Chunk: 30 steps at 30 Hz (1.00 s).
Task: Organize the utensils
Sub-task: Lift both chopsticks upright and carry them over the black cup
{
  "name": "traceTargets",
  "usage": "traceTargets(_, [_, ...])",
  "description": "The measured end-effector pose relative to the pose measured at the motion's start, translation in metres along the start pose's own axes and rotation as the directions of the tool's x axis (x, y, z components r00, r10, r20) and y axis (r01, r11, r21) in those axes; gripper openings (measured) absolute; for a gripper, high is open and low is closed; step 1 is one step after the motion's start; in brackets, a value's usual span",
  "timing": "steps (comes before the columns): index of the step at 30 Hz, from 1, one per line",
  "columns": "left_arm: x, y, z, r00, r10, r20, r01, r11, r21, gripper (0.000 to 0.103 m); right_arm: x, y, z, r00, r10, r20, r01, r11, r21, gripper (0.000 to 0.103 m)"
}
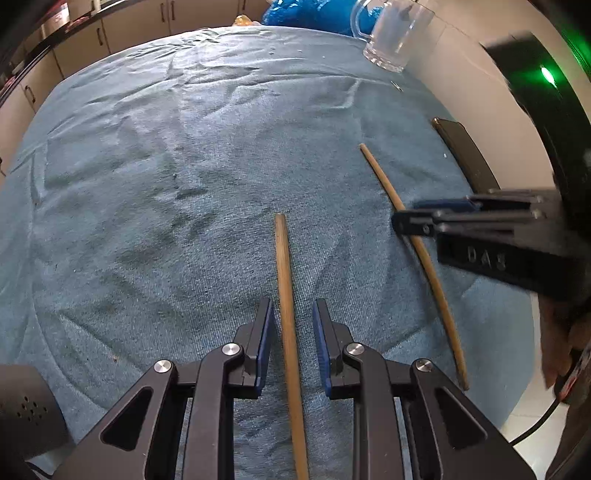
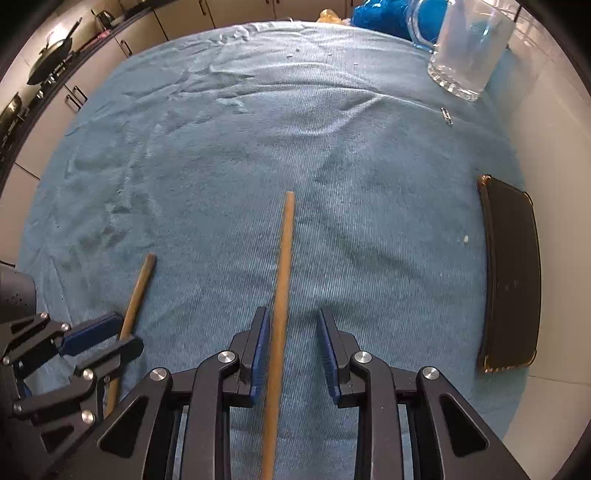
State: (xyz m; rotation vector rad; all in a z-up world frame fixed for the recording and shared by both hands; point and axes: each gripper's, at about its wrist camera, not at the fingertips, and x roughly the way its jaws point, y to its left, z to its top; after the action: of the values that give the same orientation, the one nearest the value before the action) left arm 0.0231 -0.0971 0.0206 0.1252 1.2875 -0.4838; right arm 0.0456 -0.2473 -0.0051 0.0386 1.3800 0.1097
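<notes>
A: Left side first. Kitchen cabinets point(image 2: 44, 122) run along the far left, a dark pan point(image 2: 50, 61) above them. A blue cloth point(image 1: 155, 177) covers the table.

B: Left gripper point(image 1: 293, 343)?

A: Points down at the near edge of the cloth. Jaws spread a little, blue pads either side of the left chopstick point(image 1: 288, 314). Clear gap both sides in the left wrist view, so no pinch. The stick lies flat, running from near to far between the fingers.

B: Right wrist view agrees?

A: Mostly. There the left gripper point(image 2: 101, 338) straddles that same stick point(image 2: 138, 291) at the lower left; whether the pads touch it can't be told from that angle.

B: Next to the right?

A: The right chopstick point(image 2: 282, 280), also flat on the cloth, roughly parallel, well apart from the first. The right gripper point(image 2: 291, 354) has it between its pads, jaws parted, stick nearer the left pad, slight blur. Not pressed on it as far as shows.

B: Further right?

A: A dark phone point(image 2: 511, 280) at the right edge of the cloth. Far right, a clear glass mug point(image 2: 467, 51) standing upright, something bright blue point(image 2: 380, 16) behind it. A small clip point(image 2: 447, 116) lies just near of the mug.
</notes>
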Motion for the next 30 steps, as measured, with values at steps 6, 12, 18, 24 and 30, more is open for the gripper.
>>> traceTargets(6, [-0.001,0.005,-0.002,1.0,0.01,0.01,-0.01,1.0,-0.013,0.007,0.0,0.007,0.001,0.998,-0.054,0.02,0.054,0.998,0.01,0.021])
traceTargets(12, [-0.021,0.016,-0.025,0.994,-0.008,0.11,0.017,0.996,-0.083,0.007,-0.006,0.008,-0.019,0.991,-0.014,0.132,0.01,1.0,0.029,0.007])
traceTargets(18, [-0.067,0.015,-0.053,0.972,0.001,0.235,0.021,0.996,-0.089,0.007,-0.037,0.007,-0.059,0.956,0.075,0.283,-0.097,0.993,0.065,0.007])
traceTargets(24, [-0.101,0.014,-0.077,0.939,0.037,0.341,0.002,0.993,-0.114,0.007,-0.069,0.023,-0.088,0.903,0.104,0.417,-0.128,0.991,0.031,0.007])
traceTargets(30, [-0.134,0.006,-0.097,0.888,0.101,0.449,-0.047,0.991,-0.129,0.007,-0.095,0.037,-0.106,0.845,0.11,0.524,-0.136,0.991,0.012,0.007])
